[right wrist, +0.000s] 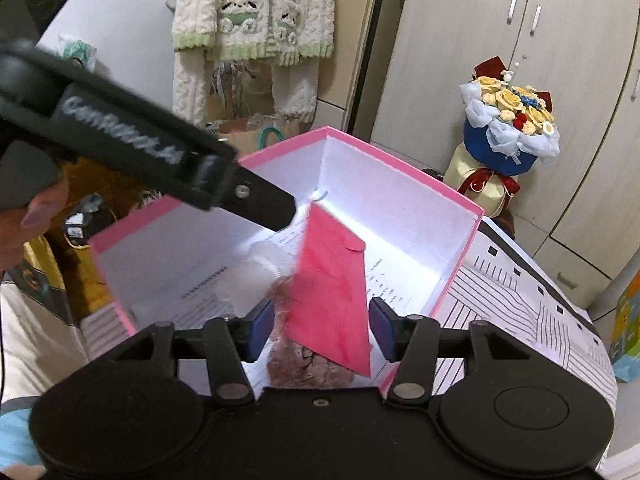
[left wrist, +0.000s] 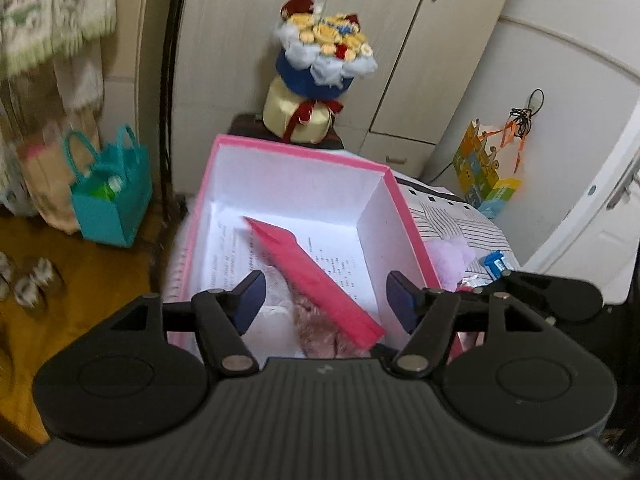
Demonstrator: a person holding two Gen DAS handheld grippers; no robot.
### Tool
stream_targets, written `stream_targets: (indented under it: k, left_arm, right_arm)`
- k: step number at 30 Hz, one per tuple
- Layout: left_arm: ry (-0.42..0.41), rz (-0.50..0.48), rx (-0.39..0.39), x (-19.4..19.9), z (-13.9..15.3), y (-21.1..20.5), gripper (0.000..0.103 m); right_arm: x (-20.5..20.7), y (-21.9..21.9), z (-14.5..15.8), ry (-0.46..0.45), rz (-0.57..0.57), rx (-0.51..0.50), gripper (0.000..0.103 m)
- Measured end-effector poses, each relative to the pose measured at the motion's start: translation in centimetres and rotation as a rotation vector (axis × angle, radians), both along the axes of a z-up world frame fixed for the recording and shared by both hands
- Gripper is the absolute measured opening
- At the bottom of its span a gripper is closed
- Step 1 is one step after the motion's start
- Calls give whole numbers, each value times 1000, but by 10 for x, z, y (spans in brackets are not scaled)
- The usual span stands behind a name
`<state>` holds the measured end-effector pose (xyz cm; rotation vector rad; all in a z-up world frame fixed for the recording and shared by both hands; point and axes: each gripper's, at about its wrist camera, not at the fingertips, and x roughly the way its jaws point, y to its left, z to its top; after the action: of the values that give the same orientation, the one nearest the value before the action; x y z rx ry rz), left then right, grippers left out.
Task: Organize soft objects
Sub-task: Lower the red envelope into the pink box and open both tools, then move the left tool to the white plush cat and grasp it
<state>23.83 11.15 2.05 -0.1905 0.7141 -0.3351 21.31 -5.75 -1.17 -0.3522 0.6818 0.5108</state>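
Both grippers hang above the pink box (left wrist: 384,184). The left gripper (left wrist: 324,300) has its jaws spread wide, holding nothing; the right gripper (right wrist: 322,326) is likewise spread and empty. Nearest, on the box floor, lies a brown plush toy (right wrist: 308,364), with a white fluffy piece (right wrist: 248,276) to its left. A red envelope (right wrist: 332,288) leans over the plush, resting on printed paper (left wrist: 224,256). Farther off, beyond the box, stands a flower bouquet (left wrist: 324,60).
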Motion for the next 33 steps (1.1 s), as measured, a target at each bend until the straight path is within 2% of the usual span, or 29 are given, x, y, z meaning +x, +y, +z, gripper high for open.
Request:
stream_targets:
  k: [5,10,16,18,23,28,30,31,32,33]
  left_arm:
    - [-60,-7,44,-29,16,2,72]
    - [-131,-48,101,-59,32,-4,81]
    - [-141,-113,126,-86,44,-18,84]
    - [-159,-133,138,-96,47,-23,90]
    - [-203,-165,187,-120,52,-37,93]
    - [-238,-227,184,-141,57,-47,98]
    - [-257,-230,196,-147,57,-53,100]
    - [-270,-237,206,-150,56,-57,100]
    - [-279,-246,216,-152,55,-62,101]
    - [-283,-259,221,-154,52,-67,101]
  right_arm:
    - [-16,-7,16,8,16,52,65]
    - [-34,-17,31,-1,19,87,67]
    - [-55,-32,45,-3,17,109,71]
    - [-64,-41,48,2,19,118,72]
    - [-87,-70,55,5,16,156,72]
    - [-112,-106,55,-20,11,174,73]
    - [-122,-122,53,-40,9,163,75]
    - [-126,-129,52,-44,3,158,78]
    - [-129,-137,50,-47,-8,155,86]
    - [-131,-145,47,-50,-23,153,88]
